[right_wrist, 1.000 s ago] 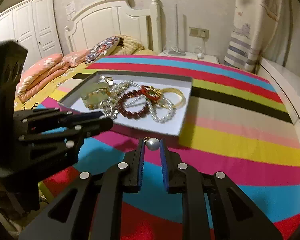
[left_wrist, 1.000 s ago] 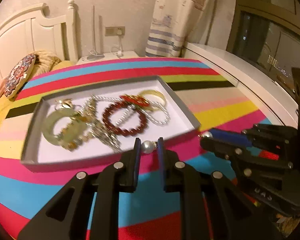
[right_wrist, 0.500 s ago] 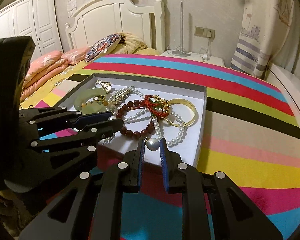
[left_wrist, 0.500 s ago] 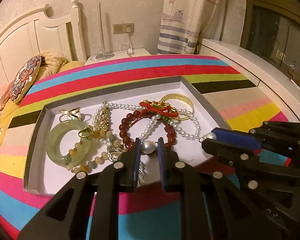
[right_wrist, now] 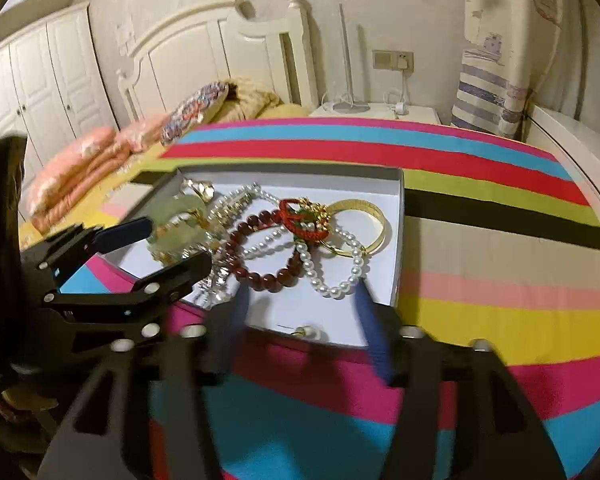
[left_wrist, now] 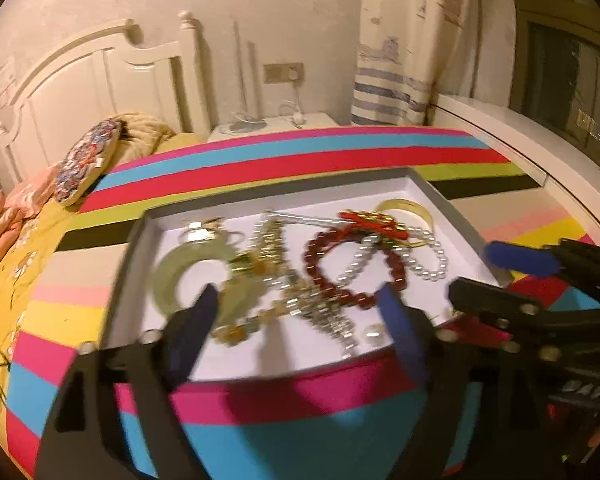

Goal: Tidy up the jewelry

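A grey box with a white floor lies on the striped cloth. It holds a jade bangle, a dark red bead bracelet, a pearl necklace, a gold bangle and a red cord piece. My left gripper is open over the box's near edge. A pearl earring lies in the box by its right finger. My right gripper is open, and a pearl earring lies on the box floor between its fingers.
The striped cloth covers the surface. A bed with a white headboard, pillows and an orange quilt lies to the left. A white nightstand and a curtain stand behind.
Both grippers have opened wide and let go of their pearl earrings. The earrings now lie on the white floor of the box at its near edge.
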Action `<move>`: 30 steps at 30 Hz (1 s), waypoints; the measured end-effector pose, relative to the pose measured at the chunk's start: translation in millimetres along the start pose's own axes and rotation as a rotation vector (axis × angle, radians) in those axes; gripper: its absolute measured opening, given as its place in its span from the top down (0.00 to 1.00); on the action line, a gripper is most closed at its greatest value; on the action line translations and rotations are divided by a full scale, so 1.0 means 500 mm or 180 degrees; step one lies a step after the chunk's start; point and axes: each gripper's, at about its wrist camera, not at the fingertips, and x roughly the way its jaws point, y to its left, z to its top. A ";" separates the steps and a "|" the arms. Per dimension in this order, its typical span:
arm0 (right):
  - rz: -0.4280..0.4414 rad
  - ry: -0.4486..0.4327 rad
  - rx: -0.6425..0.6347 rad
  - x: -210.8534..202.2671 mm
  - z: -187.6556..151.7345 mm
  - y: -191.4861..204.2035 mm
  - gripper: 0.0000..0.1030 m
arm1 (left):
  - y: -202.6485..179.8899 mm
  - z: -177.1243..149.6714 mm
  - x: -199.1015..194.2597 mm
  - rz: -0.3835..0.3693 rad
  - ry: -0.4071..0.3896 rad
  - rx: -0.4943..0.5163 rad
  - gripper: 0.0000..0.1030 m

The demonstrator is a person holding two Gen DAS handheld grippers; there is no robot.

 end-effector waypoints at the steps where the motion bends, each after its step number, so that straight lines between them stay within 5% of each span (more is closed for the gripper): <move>1: 0.0002 -0.0030 0.0017 -0.007 -0.002 0.006 0.30 | 0.014 -0.007 -0.011 0.0049 -0.0035 -0.0049 0.06; 5: -0.0089 -0.0096 0.0081 -0.022 -0.021 0.038 0.16 | 0.057 -0.039 -0.045 0.0169 -0.0106 -0.0131 0.02; 9: -0.0423 -0.0204 0.0021 -0.025 -0.042 0.083 0.16 | 0.080 -0.066 -0.067 0.0344 -0.0200 0.0023 0.02; 12: -0.0739 -0.0346 -0.0084 -0.033 -0.044 0.104 0.16 | 0.097 -0.077 -0.077 0.0261 -0.0244 -0.0018 0.02; 30: -0.0805 -0.0226 0.0051 -0.015 -0.049 0.085 0.17 | 0.107 -0.079 -0.079 0.0198 -0.0241 -0.0107 0.02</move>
